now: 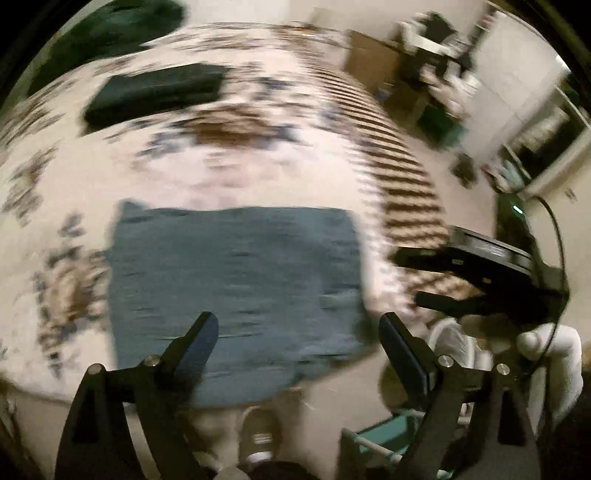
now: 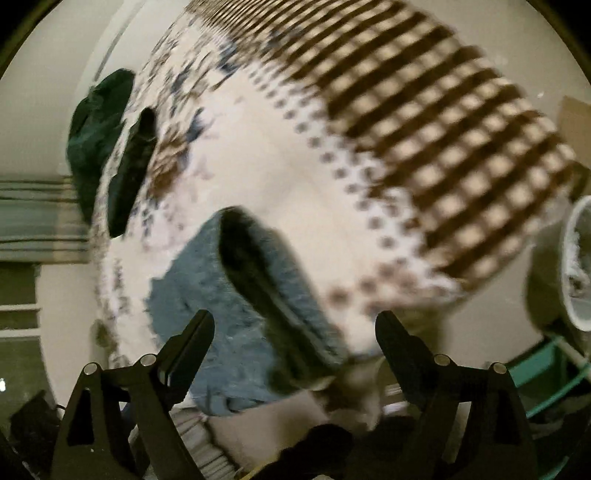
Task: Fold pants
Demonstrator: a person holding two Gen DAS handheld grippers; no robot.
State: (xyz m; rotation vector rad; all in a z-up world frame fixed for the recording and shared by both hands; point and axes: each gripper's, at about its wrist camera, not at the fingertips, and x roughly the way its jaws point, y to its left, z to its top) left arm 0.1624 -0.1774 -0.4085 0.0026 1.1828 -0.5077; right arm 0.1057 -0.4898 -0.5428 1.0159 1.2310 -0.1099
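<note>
A patterned bedspread (image 1: 258,177) fills most of the left wrist view, white with brown and blue blotches and a band of brown stripes curving down the right of the frame; in the right wrist view the same bedspread (image 2: 295,192) tilts across the frame, its brown check band in the upper right. Folded blue pants (image 1: 236,280) lie flat on it in the lower centre of the left view, a broad rectangle with its long axis running left to right across the frame and its near edge at the bedspread's lower border; in the right view the pants (image 2: 207,295) run diagonally from the centre down toward the lower middle. A dark folded garment (image 1: 155,94) lies on the bedspread in the upper left of the left view, well apart from the pants, with a dark green heap (image 1: 110,29) beyond it at the frame's top left. The left gripper (image 1: 297,332) hangs over the pants' near edge, fingers spread wide, holding nothing. The right gripper (image 2: 295,332) likewise has its fingers wide apart and empty; it (image 1: 436,280) shows at the right of the left view, beside the pants' right end. Motion blur softens both pictures.
</note>
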